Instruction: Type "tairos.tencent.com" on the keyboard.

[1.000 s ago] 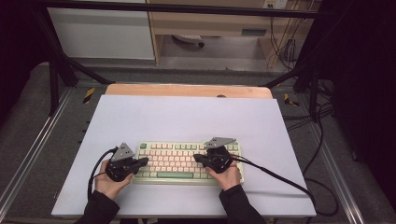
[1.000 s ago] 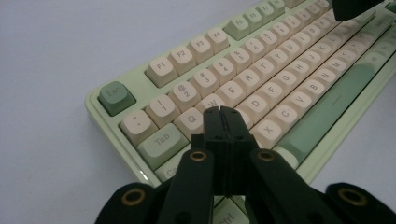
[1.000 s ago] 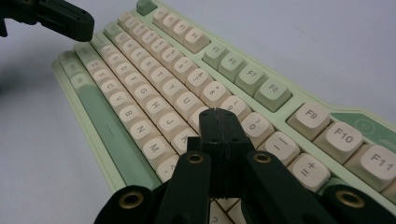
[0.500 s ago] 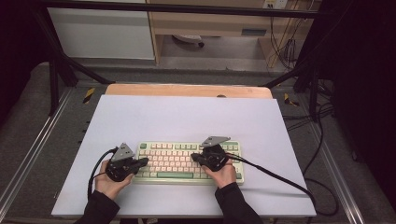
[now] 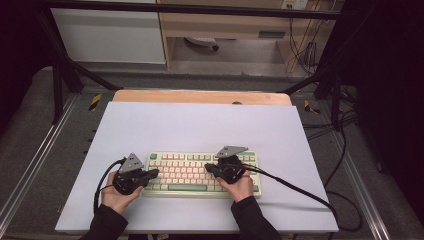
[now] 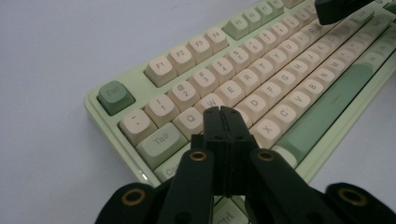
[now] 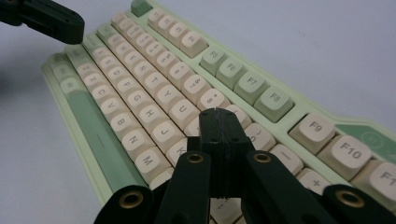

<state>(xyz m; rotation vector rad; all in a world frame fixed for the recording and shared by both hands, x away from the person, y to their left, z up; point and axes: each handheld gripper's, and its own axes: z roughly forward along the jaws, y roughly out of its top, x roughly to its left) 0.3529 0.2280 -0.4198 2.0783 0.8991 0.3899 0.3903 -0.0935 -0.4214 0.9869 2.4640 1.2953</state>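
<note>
With both tongs (image 6: 223, 112) (image 7: 218, 114) pressed together over the keyboard (image 5: 200, 173), each tip should press one key squarely, straight down, without grazing neighbours.

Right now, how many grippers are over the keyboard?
2. The left gripper, jaws shut, is over the left end of the keyboard, near the A key; the right gripper, also shut, is over the right half, near I and K.
</note>
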